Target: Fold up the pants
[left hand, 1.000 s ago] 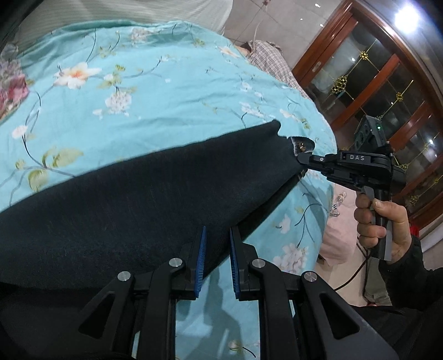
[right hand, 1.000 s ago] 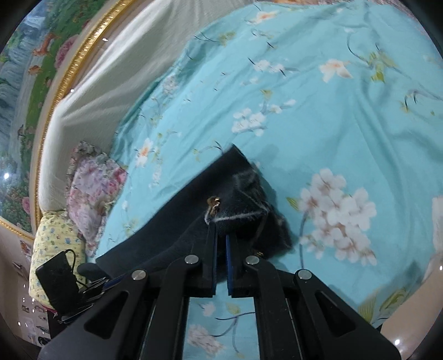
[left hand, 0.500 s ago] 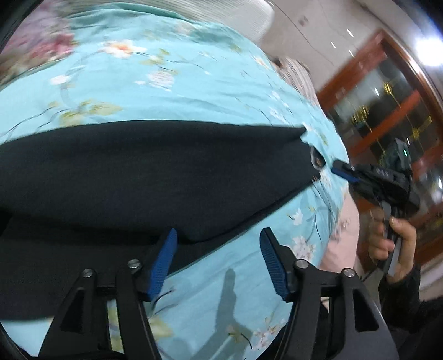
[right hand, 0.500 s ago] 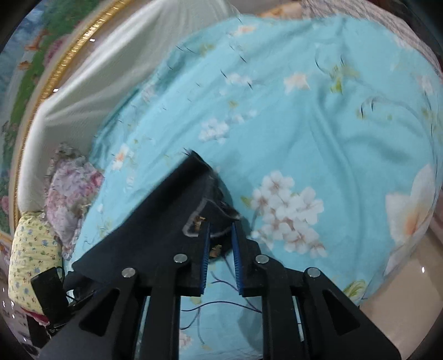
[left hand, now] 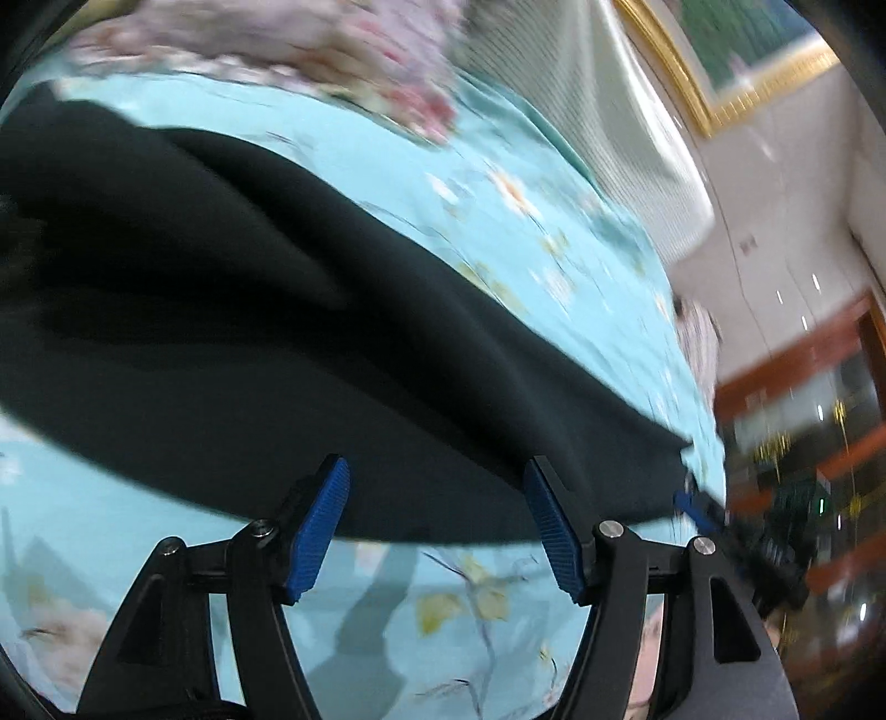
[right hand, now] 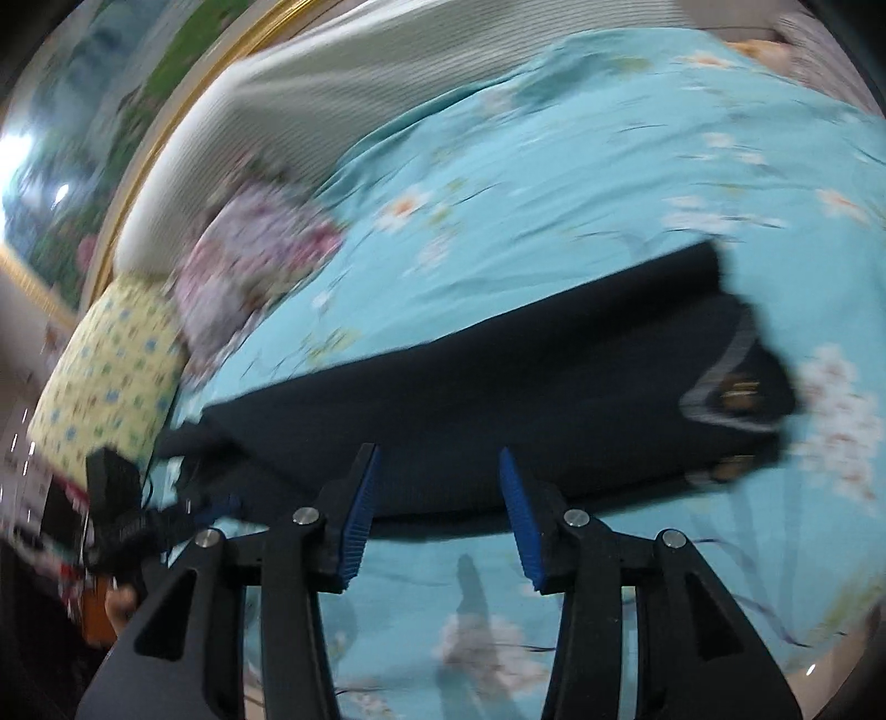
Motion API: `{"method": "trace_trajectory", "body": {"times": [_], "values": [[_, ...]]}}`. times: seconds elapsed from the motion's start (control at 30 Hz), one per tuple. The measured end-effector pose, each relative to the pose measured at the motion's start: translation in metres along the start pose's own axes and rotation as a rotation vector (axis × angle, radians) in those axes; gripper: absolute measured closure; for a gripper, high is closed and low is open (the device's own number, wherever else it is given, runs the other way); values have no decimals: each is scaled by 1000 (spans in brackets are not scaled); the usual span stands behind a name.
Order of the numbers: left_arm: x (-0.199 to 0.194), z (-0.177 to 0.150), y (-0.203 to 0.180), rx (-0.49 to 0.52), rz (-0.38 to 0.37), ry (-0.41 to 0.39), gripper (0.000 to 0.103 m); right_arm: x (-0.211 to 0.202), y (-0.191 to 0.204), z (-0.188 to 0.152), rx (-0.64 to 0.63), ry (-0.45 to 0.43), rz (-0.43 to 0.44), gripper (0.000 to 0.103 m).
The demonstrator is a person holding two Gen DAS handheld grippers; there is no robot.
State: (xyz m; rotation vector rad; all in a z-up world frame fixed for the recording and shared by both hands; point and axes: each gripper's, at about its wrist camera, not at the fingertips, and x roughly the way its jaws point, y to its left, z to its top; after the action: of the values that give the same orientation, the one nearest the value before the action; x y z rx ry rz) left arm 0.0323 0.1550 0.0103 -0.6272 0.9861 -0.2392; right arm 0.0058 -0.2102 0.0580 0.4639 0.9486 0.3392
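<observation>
Left hand-held gripper [left hand: 437, 523]: we see both blue pads [left hand: 321, 526] spread wide, nothing between them, tips just short of the near edge of the pants [left hand: 277, 360]. Right hand-held gripper [right hand: 437, 518]: same story, fingers wide apart, empty, hovering at the near hem of the pants [right hand: 498, 399]

Under both we have the bed [left hand: 421, 615] with a turquoise floral sheet; the sheet shows bare between the fingers in each view

Pants: dark, laid flat across the bed in a long band, free of both grippers. In the right wrist view we see the waist end to the right with a pale waistband lining and a metal fastener [right hand: 739, 396], upper layer lying on top of the lower one with its far edge set back a bit. The other end runs off to the left, toward the left gripper, which shows at the frame's left edge [right hand: 216, 507]. In the left wrist view the fabric fills the middle and left of the frame with a soft ridge running along it, narrowing to a point at right, where we catch the blue tip of the right gripper [left hand: 692, 507], blurred

Farther back: pink floral pillow [right hand: 255, 266] and a yellow patterned pillow [right hand: 111, 376] at the head, then a pale ribbed headboard [right hand: 387, 72], then a gold-framed picture [left hand: 736, 50] on the wall. Both frames are motion-blurred, so we can't tell finer fabric detail
</observation>
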Motion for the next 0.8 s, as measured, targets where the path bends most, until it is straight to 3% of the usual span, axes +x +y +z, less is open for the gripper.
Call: {"method": "trace_trajectory", "body": {"times": [0.2,0.57,0.8], "values": [[-36,26,52,-146,49,-110,32,31,47,-11,-129,80,92,57],[-49,54,91,-307,77,-195,27,88,123,-29,-412,168,68,57],[-35,65,98,-363,58,-199,27,88,120,-38,-582,125,-128,57]]}}
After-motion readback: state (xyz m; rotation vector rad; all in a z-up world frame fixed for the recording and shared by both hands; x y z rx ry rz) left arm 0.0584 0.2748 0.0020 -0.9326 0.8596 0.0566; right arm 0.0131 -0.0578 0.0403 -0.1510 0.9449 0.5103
